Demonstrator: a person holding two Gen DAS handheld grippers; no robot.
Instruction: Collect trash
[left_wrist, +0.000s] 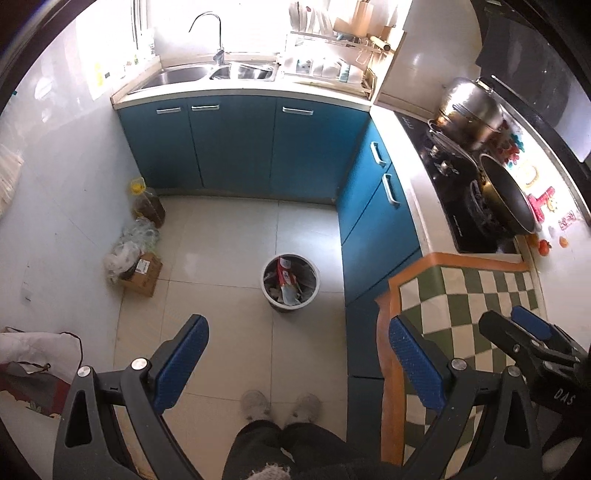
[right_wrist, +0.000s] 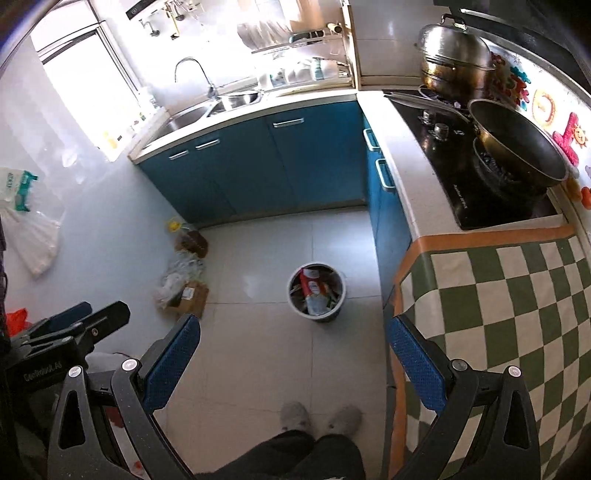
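A small round trash bin stands on the tiled kitchen floor, filled with wrappers and a red-and-white package; the right wrist view shows the same bin. My left gripper hangs open high above the floor, short of the bin, with nothing between its blue pads. My right gripper is open too and holds nothing. In the left wrist view the right gripper shows at the right edge, over the checkered cloth. The left gripper appears at the left of the right wrist view.
A cardboard box, crumpled plastic and an oil jug sit against the left wall. Blue cabinets and a sink lie ahead. A stove with a wok and a steel pot is at right, beside a green checkered cloth. A person's feet stand below.
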